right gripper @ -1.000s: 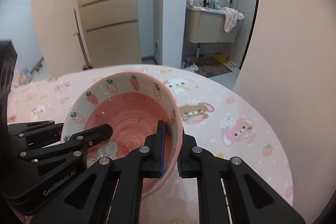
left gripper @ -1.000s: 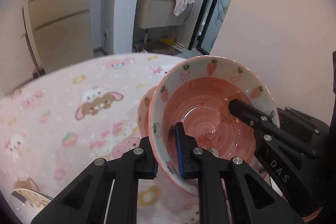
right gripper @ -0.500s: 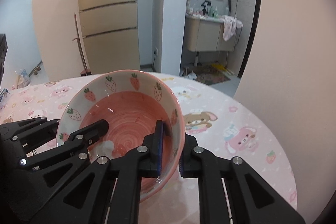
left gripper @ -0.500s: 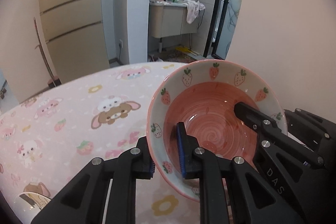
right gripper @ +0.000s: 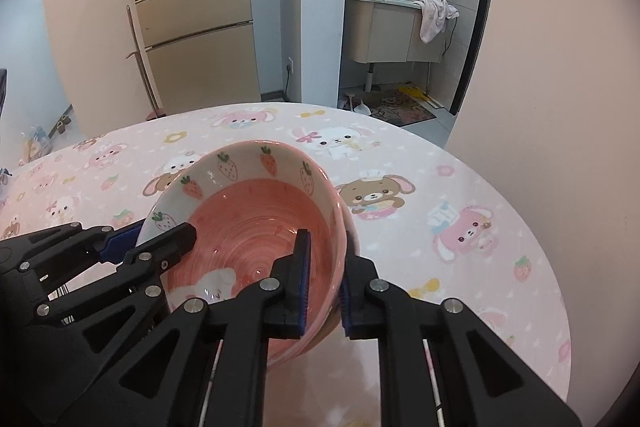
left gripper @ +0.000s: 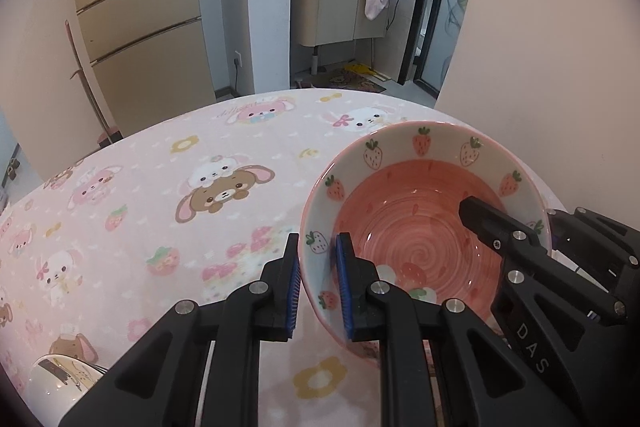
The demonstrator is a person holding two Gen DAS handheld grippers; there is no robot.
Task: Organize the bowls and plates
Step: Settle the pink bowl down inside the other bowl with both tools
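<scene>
Strawberry bowl (left gripper: 424, 223) held over pink cartoon-print desk (left gripper: 168, 211), pinched from both sides. Left gripper (left gripper: 318, 283) jaws clamped on bowl's left rim, one blue pad inside, one outside. Right gripper (right gripper: 324, 279) jaws pinched right rim same way. Bowl pink inside with spiral, strawberries round white band. "DAS" readable on right gripper's body in left wrist view. White cup (left gripper: 60, 387) at desk's near left edge, partly cut off
</scene>
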